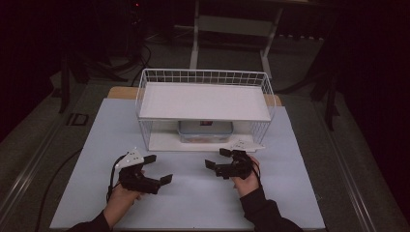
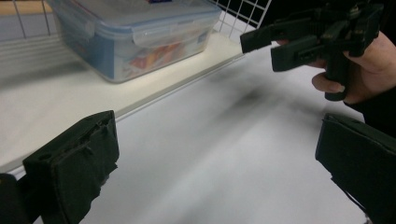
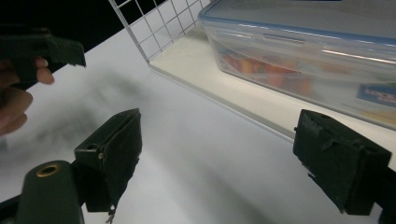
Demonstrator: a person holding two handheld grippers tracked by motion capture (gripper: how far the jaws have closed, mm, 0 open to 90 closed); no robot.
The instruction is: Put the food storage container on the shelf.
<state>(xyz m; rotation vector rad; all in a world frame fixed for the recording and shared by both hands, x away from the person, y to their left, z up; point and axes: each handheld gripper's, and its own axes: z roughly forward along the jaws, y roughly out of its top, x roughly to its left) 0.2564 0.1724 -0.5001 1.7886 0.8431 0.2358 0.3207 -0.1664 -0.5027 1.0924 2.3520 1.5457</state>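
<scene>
1. Left gripper [image 1: 157, 169]: held in the person's left hand [image 1: 124, 193] low over the white table [image 1: 193, 203], in front of the rack's left end. Its jaws point right and slightly forward, spread wide and released, with nothing between them.
2. Right gripper [image 1: 216, 158]: held in the right hand [image 1: 247, 180], whose dark sleeve enters from the bottom edge. Its jaws point left toward the left gripper, parted and empty.
3. Clear lidded container [image 1: 205, 131]: sits on the lower shelf of the white wire rack [image 1: 205, 102], under the upper shelf and near the middle. It lies just beyond both grippers, touched by neither.
4. Both grippers hover well apart, facing each other across the bare table.
</scene>
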